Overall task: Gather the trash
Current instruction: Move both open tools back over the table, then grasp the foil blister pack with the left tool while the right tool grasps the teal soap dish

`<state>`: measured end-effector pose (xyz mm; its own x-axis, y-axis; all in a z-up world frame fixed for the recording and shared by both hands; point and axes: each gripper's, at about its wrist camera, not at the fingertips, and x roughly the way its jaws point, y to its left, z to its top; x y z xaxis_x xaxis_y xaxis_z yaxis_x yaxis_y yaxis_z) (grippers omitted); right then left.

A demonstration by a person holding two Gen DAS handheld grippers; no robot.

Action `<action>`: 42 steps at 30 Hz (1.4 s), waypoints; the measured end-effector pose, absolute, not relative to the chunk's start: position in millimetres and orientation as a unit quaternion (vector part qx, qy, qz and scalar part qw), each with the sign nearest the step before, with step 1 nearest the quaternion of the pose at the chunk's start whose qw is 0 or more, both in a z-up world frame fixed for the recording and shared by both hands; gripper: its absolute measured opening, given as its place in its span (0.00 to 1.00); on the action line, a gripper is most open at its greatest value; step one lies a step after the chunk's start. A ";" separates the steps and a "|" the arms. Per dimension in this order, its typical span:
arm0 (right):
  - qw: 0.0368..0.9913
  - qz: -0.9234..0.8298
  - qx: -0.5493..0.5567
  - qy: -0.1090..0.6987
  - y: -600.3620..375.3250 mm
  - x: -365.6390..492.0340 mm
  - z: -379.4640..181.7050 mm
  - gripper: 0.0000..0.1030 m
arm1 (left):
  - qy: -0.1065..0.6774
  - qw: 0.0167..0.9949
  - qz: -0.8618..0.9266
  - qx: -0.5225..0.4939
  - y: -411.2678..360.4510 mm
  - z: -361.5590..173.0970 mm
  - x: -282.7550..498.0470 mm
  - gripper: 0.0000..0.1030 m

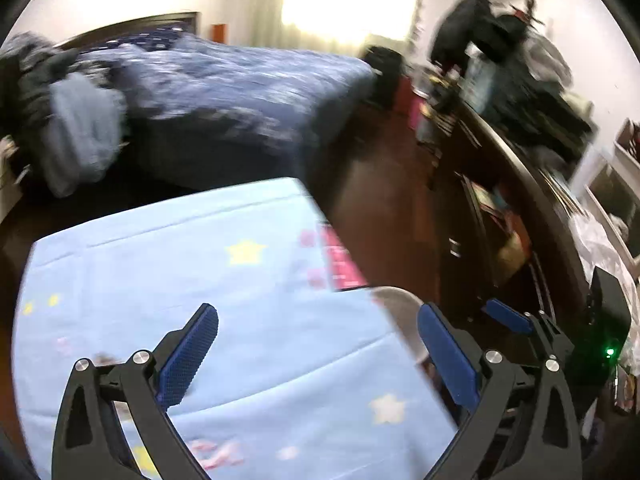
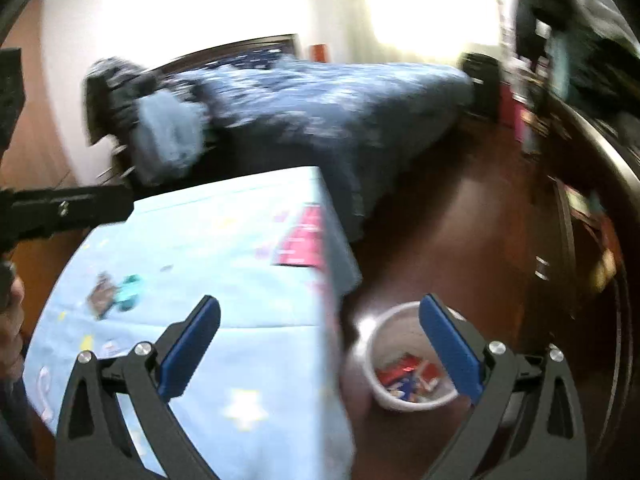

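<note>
A table with a light blue star-print cloth fills the lower left of both views. On it lie a brown wrapper and a teal crumpled piece. A white bin stands on the floor right of the table with red and blue wrappers inside; its rim shows in the left wrist view. My right gripper is open and empty, over the table edge and the bin. My left gripper is open and empty above the cloth. Both views are blurred.
A pink flat item lies at the table's far right edge. A bed with a dark blue quilt stands behind. A dark wooden desk with clutter runs along the right. Brown wooden floor lies between.
</note>
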<state>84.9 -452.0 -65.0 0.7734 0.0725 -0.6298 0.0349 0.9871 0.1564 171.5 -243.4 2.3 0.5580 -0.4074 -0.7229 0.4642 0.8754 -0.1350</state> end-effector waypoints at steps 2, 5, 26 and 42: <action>0.935 0.049 0.078 0.341 -427.6 89.7 -63.3 0.97 | 0.396 0.889 -0.228 0.029 -214.9 3.1 172.9 0.96; 0.925 0.102 0.067 0.359 -380.8 101.8 -65.8 0.97 | 0.393 0.898 -0.196 0.016 -164.3 -0.1 172.8 0.96; 0.872 0.153 -0.012 0.465 -225.4 196.6 -124.6 0.55 | 0.452 0.872 -0.190 -0.005 -17.2 -74.9 197.7 0.90; 0.890 0.121 -0.003 0.440 -266.9 182.4 -110.8 0.35 | 0.496 0.766 -0.405 0.049 -80.7 -95.8 279.4 0.90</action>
